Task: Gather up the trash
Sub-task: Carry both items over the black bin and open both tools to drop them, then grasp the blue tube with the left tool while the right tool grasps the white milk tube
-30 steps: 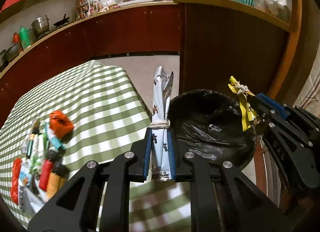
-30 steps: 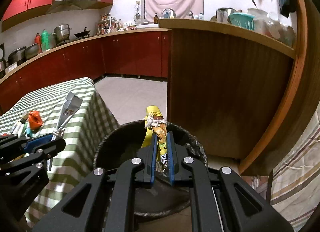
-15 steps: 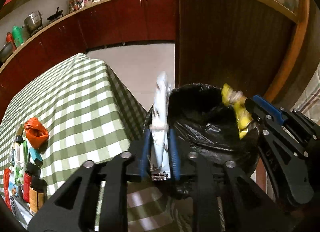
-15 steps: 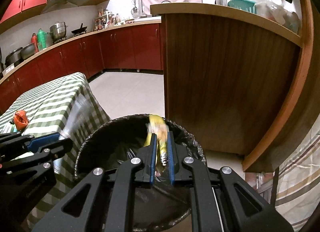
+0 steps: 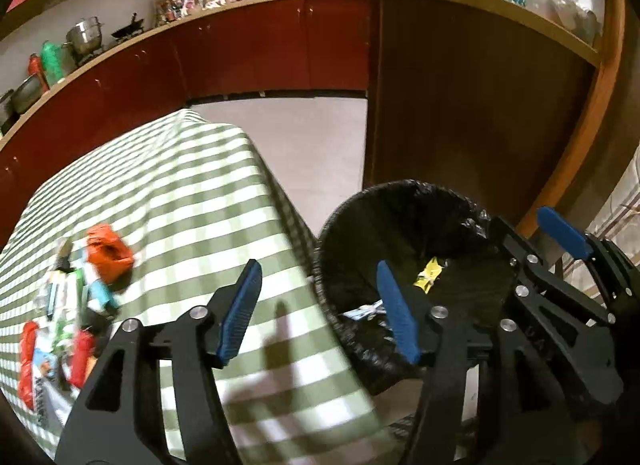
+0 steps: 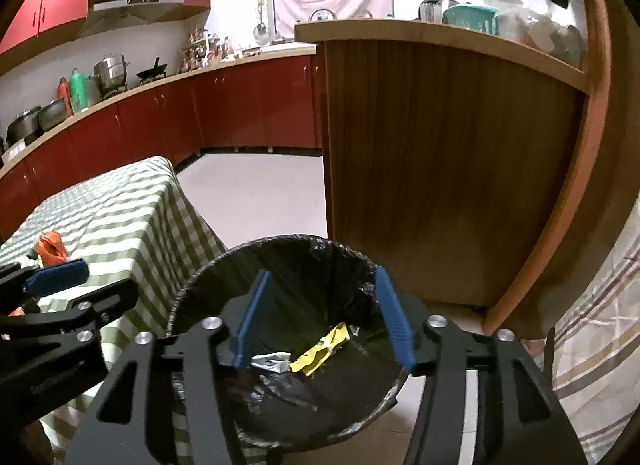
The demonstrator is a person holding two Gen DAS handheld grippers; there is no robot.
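Both grippers opening over the lined bin, two wrappers down inside, more trash waiting on the table.

Largest first: the table (image 5: 168, 201) under its green check cloth, then the bin (image 6: 280, 257) with a black liner standing just beside the table's corner. The right gripper (image 6: 324, 313) hangs above the bin mouth, jaws opening, nothing between them; the left gripper (image 5: 320, 309) straddles table edge and bin rim, jaws likewise opening and empty. At the liner's bottom lie a yellow wrapper (image 6: 320, 349) and a silvery wrapper (image 6: 272, 361), touching. The remaining trash pile (image 5: 68, 305), with a crumpled orange bag (image 5: 108, 253) next to it, looks light, soft and crinkly; judged best pinched mid-body or at a knot. Print on the packets is too blurred to read.
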